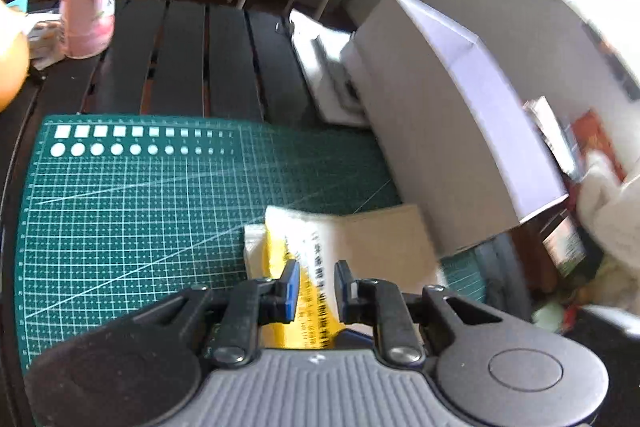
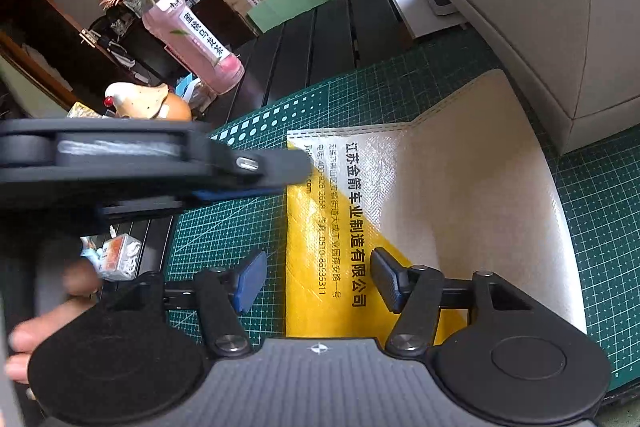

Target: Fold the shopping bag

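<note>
Two grippers work over one shopping bag [image 2: 420, 211], lying flat and part-folded on the green cutting mat [image 2: 224, 227], its long axis running away from both. The right gripper [image 2: 318, 281] is nearer, directly above the bag's near yellow end, jaws spread wide and empty. The left gripper [image 1: 316, 285] has a narrow gap with bag showing through; a pinch cannot be confirmed. Only the right view shows the left gripper reaching in sideways at the bag's left edge.

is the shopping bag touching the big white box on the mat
Apart. The right wrist view shows green cutting mat between the shopping bag and the white box.
</note>
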`<action>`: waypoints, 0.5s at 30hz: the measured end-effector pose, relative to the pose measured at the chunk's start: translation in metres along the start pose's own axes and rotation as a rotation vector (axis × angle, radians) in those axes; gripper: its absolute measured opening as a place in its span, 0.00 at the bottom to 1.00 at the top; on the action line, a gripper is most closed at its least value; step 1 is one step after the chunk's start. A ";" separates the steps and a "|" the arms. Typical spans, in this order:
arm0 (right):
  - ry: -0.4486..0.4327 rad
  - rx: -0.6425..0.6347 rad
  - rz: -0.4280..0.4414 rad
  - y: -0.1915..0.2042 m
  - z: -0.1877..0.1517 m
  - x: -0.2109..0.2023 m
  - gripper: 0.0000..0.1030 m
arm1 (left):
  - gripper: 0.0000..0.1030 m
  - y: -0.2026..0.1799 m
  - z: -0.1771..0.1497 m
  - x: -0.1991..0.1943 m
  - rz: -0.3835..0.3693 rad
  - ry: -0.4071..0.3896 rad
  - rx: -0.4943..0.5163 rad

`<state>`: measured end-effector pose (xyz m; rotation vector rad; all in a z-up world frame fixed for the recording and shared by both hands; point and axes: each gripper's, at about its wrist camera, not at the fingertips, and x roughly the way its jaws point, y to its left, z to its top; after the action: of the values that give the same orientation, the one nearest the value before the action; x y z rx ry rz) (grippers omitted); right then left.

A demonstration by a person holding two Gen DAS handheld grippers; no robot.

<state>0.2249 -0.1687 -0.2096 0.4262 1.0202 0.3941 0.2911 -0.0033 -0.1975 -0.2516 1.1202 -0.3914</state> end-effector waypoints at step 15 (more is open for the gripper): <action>-0.038 0.087 -0.200 -0.042 0.022 -0.033 0.17 | 0.14 -0.012 -0.007 0.025 0.057 0.042 0.054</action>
<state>0.2333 -0.2245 -0.1972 0.4043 1.0351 0.1625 0.2926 -0.0248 -0.2166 -0.1640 1.1540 -0.3773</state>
